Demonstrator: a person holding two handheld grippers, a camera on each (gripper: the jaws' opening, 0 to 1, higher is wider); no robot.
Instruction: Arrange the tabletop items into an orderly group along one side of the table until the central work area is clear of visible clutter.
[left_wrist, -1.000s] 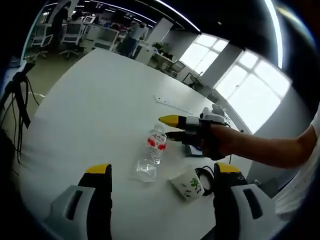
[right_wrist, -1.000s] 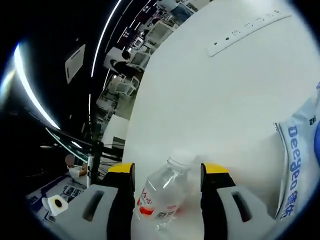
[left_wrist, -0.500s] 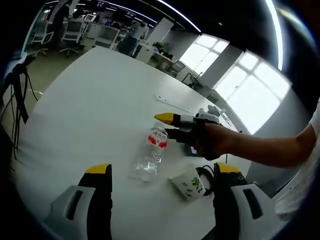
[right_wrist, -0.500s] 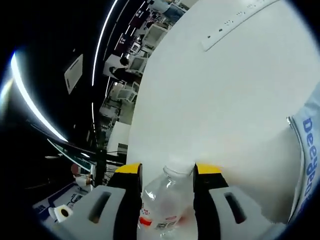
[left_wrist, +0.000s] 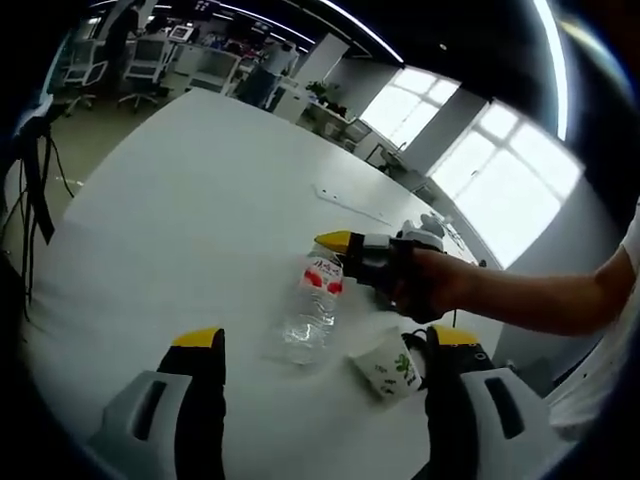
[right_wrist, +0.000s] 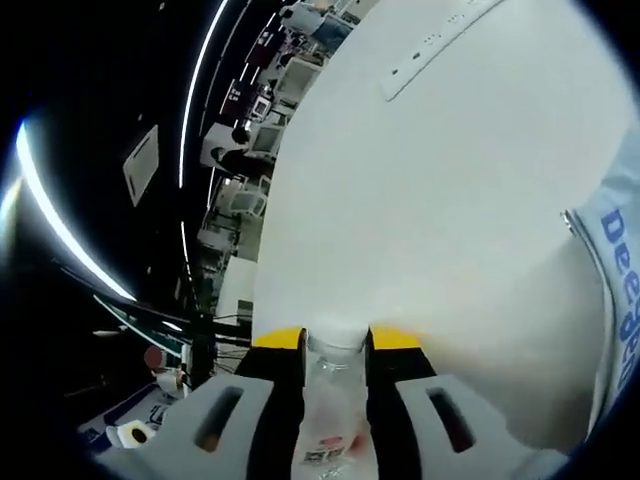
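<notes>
A clear water bottle (left_wrist: 313, 307) with a red label lies on the white table (left_wrist: 180, 200), its cap end toward the right. My right gripper (left_wrist: 337, 250) reaches in from the right, held by a hand, and pinches the bottle's neck. In the right gripper view the yellow-tipped jaws stand close together, and the right gripper (right_wrist: 336, 341) is shut on the bottle (right_wrist: 329, 425) just under its white cap. My left gripper (left_wrist: 325, 338) hangs open nearer the table's front, short of the bottle, with nothing between its jaws.
A white paper cup (left_wrist: 390, 368) with a green print lies on its side right of the bottle, a black cable (left_wrist: 415, 342) beside it. A white power strip (left_wrist: 350, 203) lies farther back. A blue-and-white packet (right_wrist: 615, 300) sits at the right. Office chairs and desks stand beyond the table.
My right gripper's jaws have closed from wide apart to tight on the bottle's neck. The left gripper stays open and about where it was.
</notes>
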